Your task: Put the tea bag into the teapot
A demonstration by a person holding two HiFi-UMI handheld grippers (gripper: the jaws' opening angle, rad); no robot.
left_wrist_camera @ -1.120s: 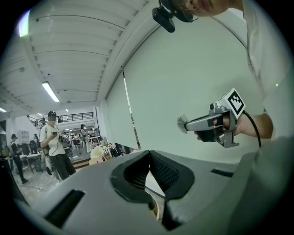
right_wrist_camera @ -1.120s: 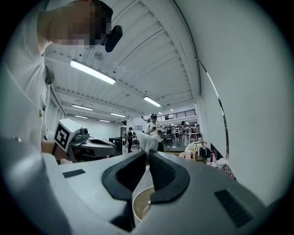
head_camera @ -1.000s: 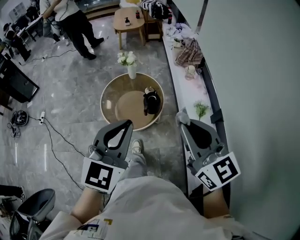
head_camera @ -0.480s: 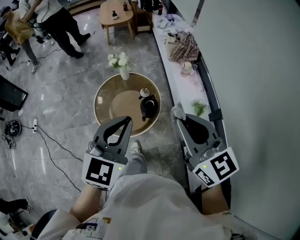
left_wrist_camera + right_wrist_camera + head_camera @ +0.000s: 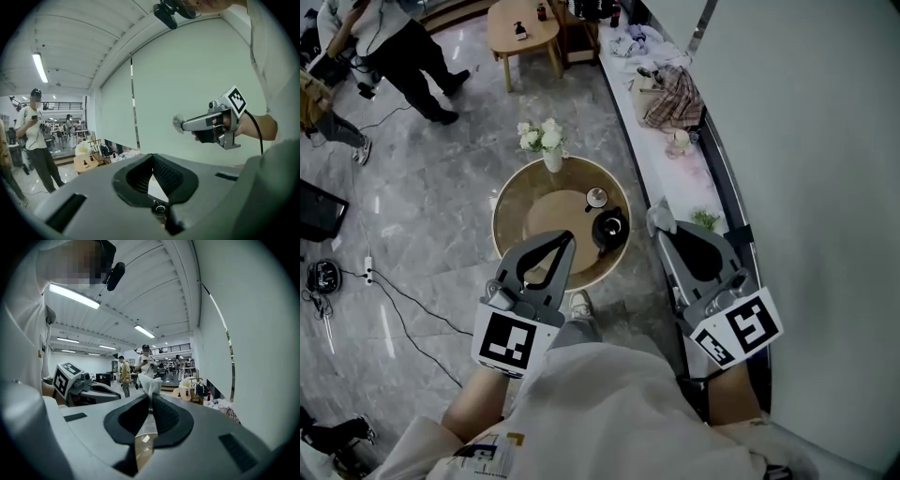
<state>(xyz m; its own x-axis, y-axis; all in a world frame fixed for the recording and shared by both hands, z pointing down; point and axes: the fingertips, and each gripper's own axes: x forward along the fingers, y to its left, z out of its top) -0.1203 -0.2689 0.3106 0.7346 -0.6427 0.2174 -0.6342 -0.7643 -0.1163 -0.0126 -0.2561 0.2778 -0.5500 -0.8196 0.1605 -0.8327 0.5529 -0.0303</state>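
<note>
In the head view a black teapot (image 5: 610,227) stands on a round glass-topped table (image 5: 511,202), near its right edge. My right gripper (image 5: 660,226) hangs just right of the table, shut on a pale crumpled tea bag (image 5: 657,217). In the right gripper view the tea bag (image 5: 151,384) sticks up from the closed tips of the right gripper (image 5: 150,397). My left gripper (image 5: 565,237) is held over the table's near edge, left of the teapot. In its own view the left gripper (image 5: 151,157) is shut with nothing in it.
A small round lid or saucer (image 5: 596,197) lies behind the teapot, and a white vase of flowers (image 5: 543,139) stands at the table's far rim. A long ledge with clothes (image 5: 671,94) runs along the right wall. People (image 5: 394,47) stand far left; cables (image 5: 412,300) cross the floor.
The head view has swung, so the table and teapot now lie closer between the two grippers. Both grippers keep their pose, and the tea bag stays held.
</note>
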